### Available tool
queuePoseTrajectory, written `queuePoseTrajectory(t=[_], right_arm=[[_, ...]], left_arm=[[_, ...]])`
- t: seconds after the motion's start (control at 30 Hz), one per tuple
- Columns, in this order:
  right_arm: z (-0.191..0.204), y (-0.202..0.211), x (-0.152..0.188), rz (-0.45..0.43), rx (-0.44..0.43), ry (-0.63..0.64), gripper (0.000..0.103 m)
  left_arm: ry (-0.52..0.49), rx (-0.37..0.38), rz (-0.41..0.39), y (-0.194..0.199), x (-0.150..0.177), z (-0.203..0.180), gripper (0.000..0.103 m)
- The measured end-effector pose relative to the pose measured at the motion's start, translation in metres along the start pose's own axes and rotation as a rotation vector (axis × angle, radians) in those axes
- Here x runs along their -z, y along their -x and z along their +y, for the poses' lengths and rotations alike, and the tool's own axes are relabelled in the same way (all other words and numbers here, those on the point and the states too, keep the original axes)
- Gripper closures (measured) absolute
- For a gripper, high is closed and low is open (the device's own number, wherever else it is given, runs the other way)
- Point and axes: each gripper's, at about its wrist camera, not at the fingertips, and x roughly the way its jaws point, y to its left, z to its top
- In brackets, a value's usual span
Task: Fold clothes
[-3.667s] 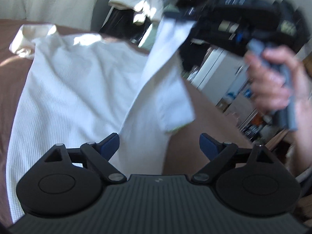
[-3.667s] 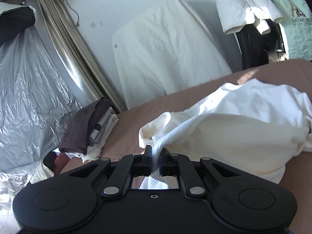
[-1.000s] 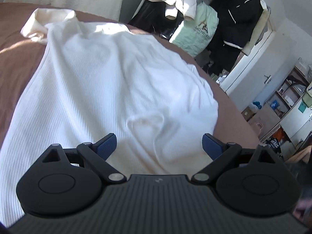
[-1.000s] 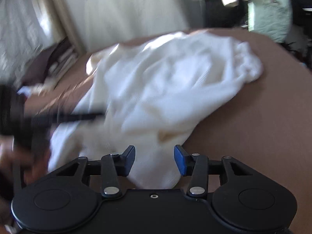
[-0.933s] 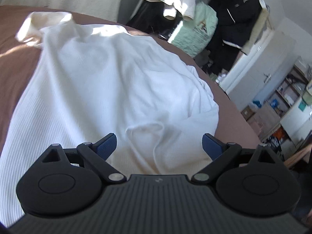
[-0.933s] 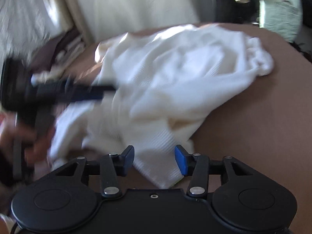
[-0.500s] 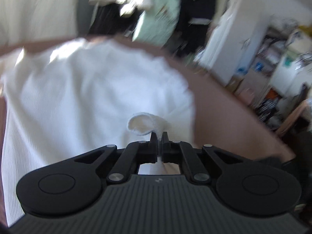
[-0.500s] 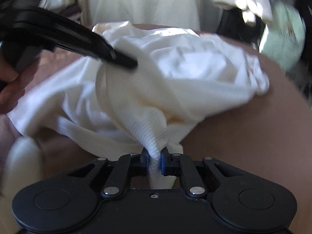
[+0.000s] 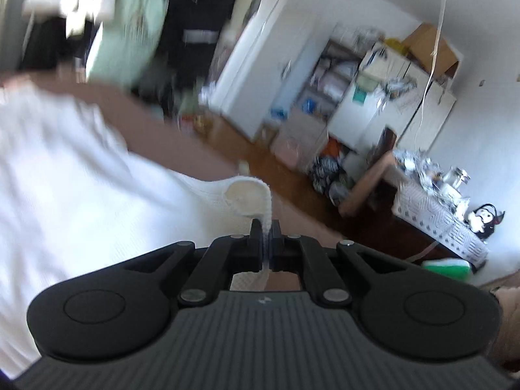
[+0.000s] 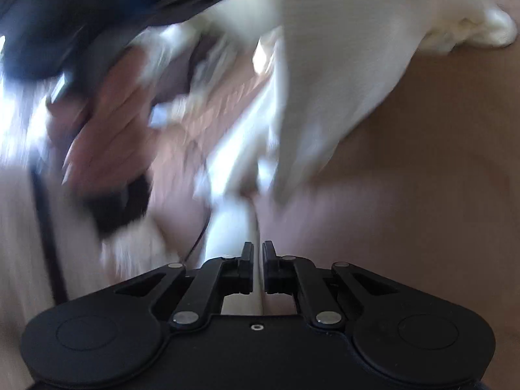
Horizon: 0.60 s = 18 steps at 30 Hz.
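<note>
In the left wrist view, the left tongs point(image 9: 266, 224) are clenched on an edge of the white garment point(image 9: 71, 175), a curled lip of its ribbed cloth rising just ahead of the tips; the rest of the garment spreads away to the left over the brown bed point(image 9: 169, 139), blurred. The step in hand looks like the carry of a fold: an edge has been pinched and raised, ready to be laid across the body of the garment. Beyond the bed the room is crowded, with dark and pale green clothes hanging point(image 9: 136, 22) at the top left, a white wardrobe point(image 9: 260, 61), cluttered shelves point(image 9: 328, 78) and a wooden floor. In the right wrist view, the right tongs point(image 10: 257, 253) are closed on a thin strip of the same white garment point(image 10: 341, 65), which lifts away from the tips and hangs over the brown bed point(image 10: 422, 178), its far end bunched at the upper right. To the left a hand point(image 10: 107, 143) grips the other tool, heavily blurred. The next move probably calls for both tongs to travel together, keeping the held edge taut and level, then lowering it squarely before letting go.
</note>
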Motion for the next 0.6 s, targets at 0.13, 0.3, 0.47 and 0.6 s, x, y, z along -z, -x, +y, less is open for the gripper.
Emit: queuePoseTrajectory(t=[0.13, 0.3, 0.47, 0.6], right_arm=[[-0.048, 0.055, 0.025, -0.069, 0.158, -0.14, 0.076], [-0.105, 0.113, 0.033, -0.294, 0.182, -0.467, 0.044], [-0.128, 0.099, -0.007, -0.301, 0.03, -0.472, 0.028], [-0.142, 0.092, -0.025, -0.37, -0.053, -0.547, 0.028]], left_arm=[[0.021, -0.018, 0.086, -0.034, 0.029, 0.014, 0.1], [-0.059, -0.033, 0.128, -0.054, 0.04, 0.005, 0.1], [-0.092, -0.084, 0.138, -0.052, 0.042, 0.0, 0.101], [-0.087, -0.081, 0.114, -0.043, 0.045, 0.003, 0.101]])
